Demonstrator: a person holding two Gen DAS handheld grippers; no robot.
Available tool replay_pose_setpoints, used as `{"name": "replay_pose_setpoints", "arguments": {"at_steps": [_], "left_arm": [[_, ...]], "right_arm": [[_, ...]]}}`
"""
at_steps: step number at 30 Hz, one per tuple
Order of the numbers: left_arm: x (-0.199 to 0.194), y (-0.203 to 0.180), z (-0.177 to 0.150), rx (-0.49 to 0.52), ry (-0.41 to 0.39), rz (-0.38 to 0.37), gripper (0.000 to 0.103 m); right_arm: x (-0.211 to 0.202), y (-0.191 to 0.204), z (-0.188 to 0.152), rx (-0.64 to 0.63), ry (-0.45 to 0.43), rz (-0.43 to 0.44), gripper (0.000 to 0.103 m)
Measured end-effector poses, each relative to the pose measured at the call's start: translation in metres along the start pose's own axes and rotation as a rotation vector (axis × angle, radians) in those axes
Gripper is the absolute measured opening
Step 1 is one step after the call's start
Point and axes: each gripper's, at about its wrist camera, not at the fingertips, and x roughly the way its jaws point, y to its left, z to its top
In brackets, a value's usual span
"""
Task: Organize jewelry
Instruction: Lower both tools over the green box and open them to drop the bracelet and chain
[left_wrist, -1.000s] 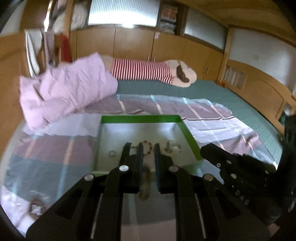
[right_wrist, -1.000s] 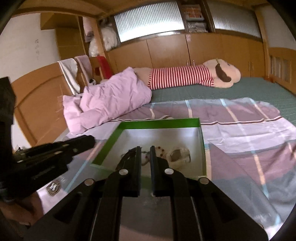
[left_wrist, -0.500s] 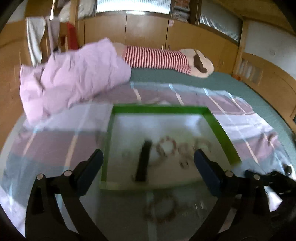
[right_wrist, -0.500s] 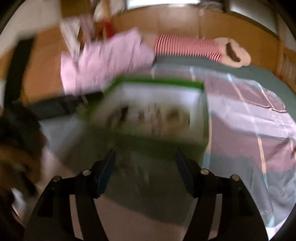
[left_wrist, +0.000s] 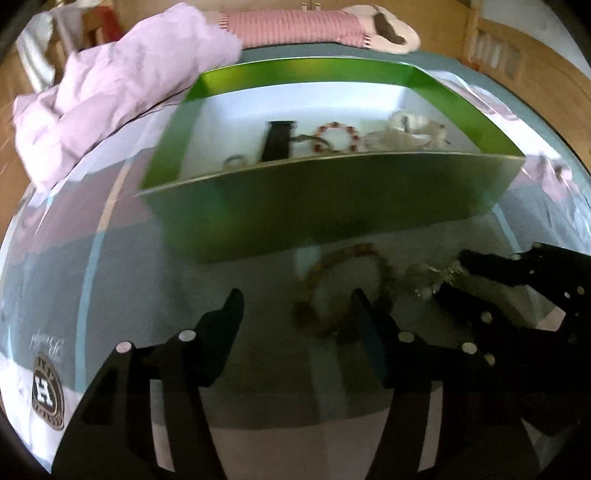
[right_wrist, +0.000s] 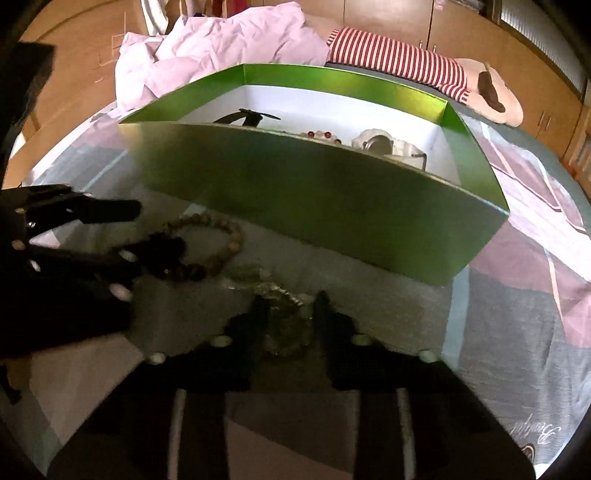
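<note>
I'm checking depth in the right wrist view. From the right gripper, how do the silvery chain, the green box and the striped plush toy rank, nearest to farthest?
1. Silvery chain: between the closing fingers of the right gripper, on the bed.
2. Green box: just beyond, centre.
3. Striped plush toy: behind the box, upper right.

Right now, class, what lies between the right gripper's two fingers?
In the right wrist view, the right gripper is closing around a pale, glittery jewelry piece lying on the bedsheet, just short of the green box.

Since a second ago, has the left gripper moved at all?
Yes. The left gripper has dropped toward the bed: the green box, earlier seen from above, now looms ahead, and the brown bead bracelet lies at its closing jaws.
</note>
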Motion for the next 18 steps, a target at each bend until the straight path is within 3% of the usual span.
{"name": "replay_pose_setpoints", "arguments": {"at_steps": [4,6,10,14,18], "left_arm": [[0.013,-0.02,0.002,0.057,0.021,0.021,0.042],[0.014,-0.021,0.008,0.042,0.026,-0.014,0.011],[0.012,-0.019,0.013,0.021,0.039,-0.027,0.011],[-0.018,-0.012,0.021,0.003,0.014,-0.064,0.011],[-0.069,-0.002,0.043,-0.024,-0.094,-0.118,0.011]], "right_arm": [[-0.013,-0.009,0.005,0.025,-0.001,-0.016,0.02],[-0.029,-0.017,0.008,0.057,-0.015,-0.009,0.02],[-0.064,-0.025,0.016,0.073,-0.078,0.011,0.02],[-0.099,-0.038,0.032,0.125,-0.178,0.027,0.02],[-0.111,-0.051,0.056,0.178,-0.286,0.036,0.02]]}}
